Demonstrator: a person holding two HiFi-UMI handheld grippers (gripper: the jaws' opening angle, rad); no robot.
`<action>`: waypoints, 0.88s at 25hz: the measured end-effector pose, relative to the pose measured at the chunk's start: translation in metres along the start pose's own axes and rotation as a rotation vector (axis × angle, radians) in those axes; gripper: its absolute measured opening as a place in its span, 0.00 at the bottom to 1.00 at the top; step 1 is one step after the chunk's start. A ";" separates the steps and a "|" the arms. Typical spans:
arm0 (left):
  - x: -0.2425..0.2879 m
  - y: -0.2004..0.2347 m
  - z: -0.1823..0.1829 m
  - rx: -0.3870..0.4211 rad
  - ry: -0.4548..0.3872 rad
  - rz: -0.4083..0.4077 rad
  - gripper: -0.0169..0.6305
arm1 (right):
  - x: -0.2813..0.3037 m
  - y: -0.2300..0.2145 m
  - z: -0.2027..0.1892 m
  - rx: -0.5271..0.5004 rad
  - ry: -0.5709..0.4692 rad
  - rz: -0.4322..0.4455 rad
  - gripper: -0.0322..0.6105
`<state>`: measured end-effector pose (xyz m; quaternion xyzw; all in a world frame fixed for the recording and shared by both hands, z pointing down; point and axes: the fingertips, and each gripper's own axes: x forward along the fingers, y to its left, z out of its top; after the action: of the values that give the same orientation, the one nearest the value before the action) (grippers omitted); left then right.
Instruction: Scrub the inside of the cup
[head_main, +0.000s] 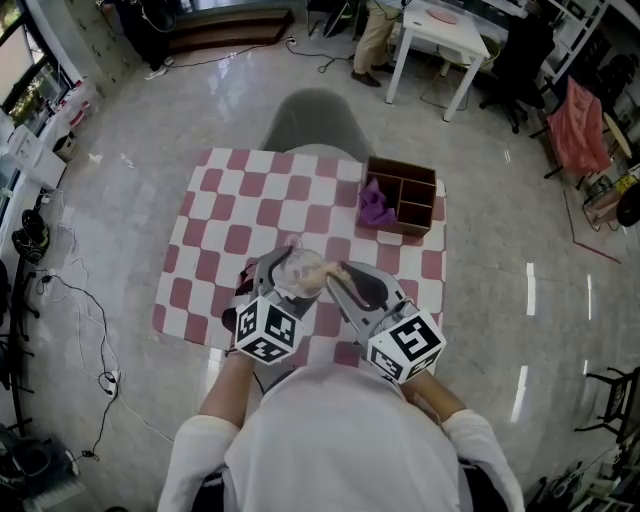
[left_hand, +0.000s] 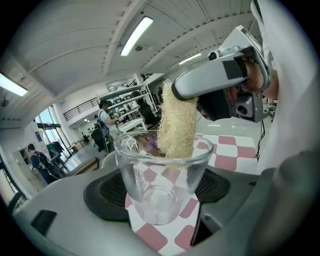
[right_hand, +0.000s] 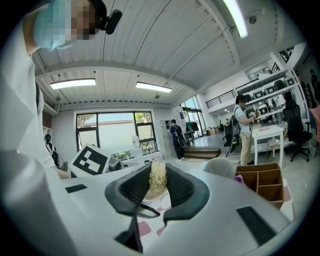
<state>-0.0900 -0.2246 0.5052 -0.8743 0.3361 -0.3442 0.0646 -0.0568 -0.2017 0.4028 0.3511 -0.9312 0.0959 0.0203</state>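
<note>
Clear glass cup (left_hand: 161, 172), empty and see-through, was clamped low on its body between the jaws of the left hand-held gripper (left_hand: 161, 192), rim out beyond the jaw tips. A pale, straw-coloured fibrous scrubber (left_hand: 176, 125) was pinched at its top end in the right hand-held gripper (right_hand: 156, 191). It hung lengthwise from those jaws, its lower end just inside the cup's rim at the far side.
</note>
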 end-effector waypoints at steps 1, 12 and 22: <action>0.001 0.002 -0.001 -0.004 -0.001 0.001 0.61 | 0.000 0.000 0.000 0.002 -0.006 0.002 0.21; 0.017 0.004 -0.005 -0.137 -0.092 -0.035 0.61 | -0.012 -0.011 0.014 0.032 -0.081 -0.029 0.21; 0.039 0.007 -0.013 -0.262 -0.161 -0.058 0.61 | -0.033 -0.027 0.012 0.043 -0.087 -0.110 0.21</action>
<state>-0.0817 -0.2529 0.5346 -0.9094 0.3463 -0.2278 -0.0331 -0.0138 -0.2028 0.3922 0.4059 -0.9082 0.0993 -0.0224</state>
